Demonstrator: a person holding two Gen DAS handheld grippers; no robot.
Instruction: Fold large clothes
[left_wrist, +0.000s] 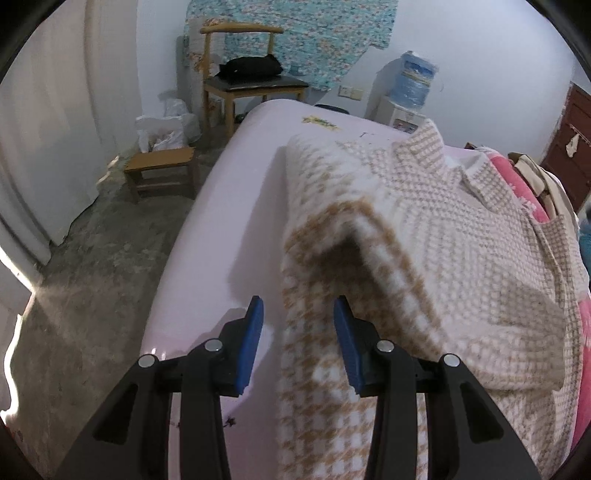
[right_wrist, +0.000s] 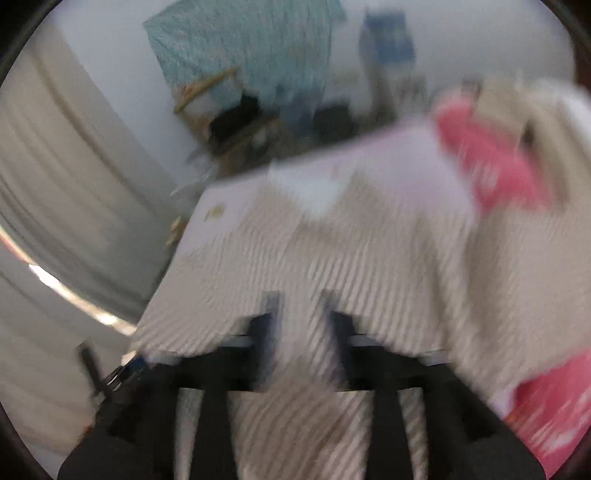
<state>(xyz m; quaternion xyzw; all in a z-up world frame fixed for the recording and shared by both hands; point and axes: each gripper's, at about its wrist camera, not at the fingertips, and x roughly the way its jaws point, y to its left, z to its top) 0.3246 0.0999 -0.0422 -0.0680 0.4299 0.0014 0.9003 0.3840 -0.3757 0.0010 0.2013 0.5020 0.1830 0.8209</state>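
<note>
A beige and white houndstooth coat (left_wrist: 424, 229) lies on a bed with a pale pink sheet (left_wrist: 236, 192), collar at the far end. Its near left edge is humped into a raised fold. My left gripper (left_wrist: 298, 301) hangs over that edge, its blue pads apart; the cloth runs under and between them, and the left pad is clear of it. The right wrist view is blurred by motion. There the coat (right_wrist: 369, 258) spreads across the bed, and my right gripper (right_wrist: 299, 295) stands with its fingers apart and a strip of the cloth between them.
The bed's left edge drops to a bare concrete floor (left_wrist: 92, 266). A small wooden stool (left_wrist: 162, 166) and a chair with a black bag (left_wrist: 243, 85) stand beyond it. A pink blanket (left_wrist: 517, 184) and more clothes lie at the bed's right. A water dispenser (left_wrist: 413, 85) stands at the wall.
</note>
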